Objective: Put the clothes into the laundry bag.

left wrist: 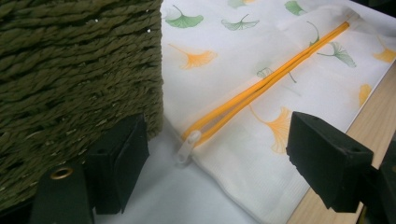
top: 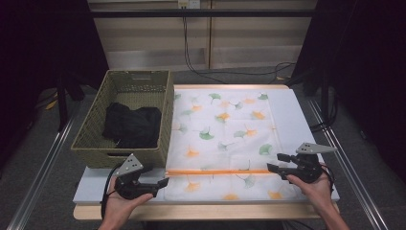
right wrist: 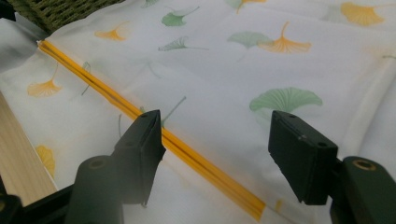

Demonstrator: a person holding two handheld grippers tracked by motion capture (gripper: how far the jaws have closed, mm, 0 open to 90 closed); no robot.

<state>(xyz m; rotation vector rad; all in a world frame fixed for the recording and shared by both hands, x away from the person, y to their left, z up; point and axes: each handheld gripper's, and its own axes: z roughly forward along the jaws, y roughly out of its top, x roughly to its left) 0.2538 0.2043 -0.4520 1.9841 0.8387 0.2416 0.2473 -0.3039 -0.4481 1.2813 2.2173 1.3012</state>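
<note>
the laundry bag (top: 220, 139) lies flat on the white board (top: 306, 120), spread from the basket (top: 158, 143) at its left side almost to the board's right edge. it is thin white mesh printed with green and orange ginkgo leaves, and an orange zipper (top: 218, 171) runs across it near the person's edge.

the left gripper (top: 165, 182) sits at the bag's near left corner with its jaws apart and nothing between them — in the left gripper view the white zipper pull (left wrist: 187, 147) lies just ahead, untouched. the right gripper (top: 276, 162) hovers over the zipper's right end, jaws wide, holding nothing.

the bag looks light, soft and limp; it will likely sag and bunch when lifted from one point, and the mesh may slide on the smooth board. the firmest places to take hold are probably the zipper tape and the seamed corners. the pull is small and flat — a pinch from its sides seems best. the dark cloth (top: 131, 125) in the basket may be a garment, hard to tell.
</note>
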